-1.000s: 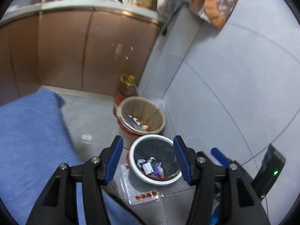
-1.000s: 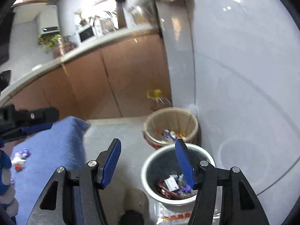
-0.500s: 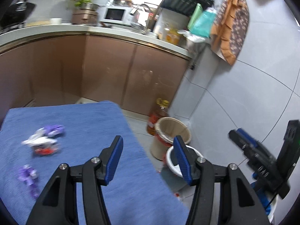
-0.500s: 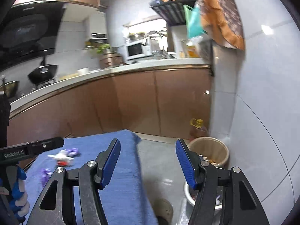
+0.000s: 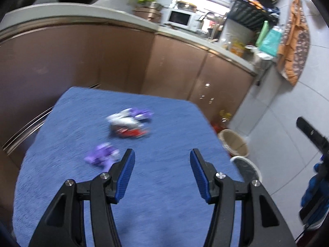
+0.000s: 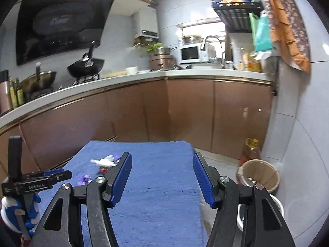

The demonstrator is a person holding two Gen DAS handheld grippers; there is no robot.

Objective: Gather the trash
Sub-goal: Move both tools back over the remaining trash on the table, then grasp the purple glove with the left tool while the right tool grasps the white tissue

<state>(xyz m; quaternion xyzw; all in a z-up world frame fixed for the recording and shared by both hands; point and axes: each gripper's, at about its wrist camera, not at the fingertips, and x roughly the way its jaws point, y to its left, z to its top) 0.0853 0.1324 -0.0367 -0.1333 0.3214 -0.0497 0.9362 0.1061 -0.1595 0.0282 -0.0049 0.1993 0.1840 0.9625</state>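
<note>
Trash lies on a blue cloth-covered table (image 5: pixel 168 123). A pile of white, purple and red wrappers (image 5: pixel 129 123) sits mid-table, and a purple wrapper (image 5: pixel 101 154) lies nearer, just left of my left gripper (image 5: pixel 162 158). That gripper is open and empty over the cloth. My right gripper (image 6: pixel 162 164) is open and empty above the table's near part; the white wrapper (image 6: pixel 105 160) and purple wrapper (image 6: pixel 84 178) show to its left. A white bin (image 5: pixel 249 169) stands on the floor right of the table.
A tan basket (image 6: pixel 260 174) and an oil bottle (image 6: pixel 250 148) stand on the floor by the tiled wall. Brown cabinets (image 6: pixel 185 111) run behind the table. The left hand's gripper body (image 6: pixel 30 183) shows at the right view's left edge.
Both grippers have swung up and left, away from the white bin on the floor, and now face the blue table with its wrappers. Both stayed open and empty.
</note>
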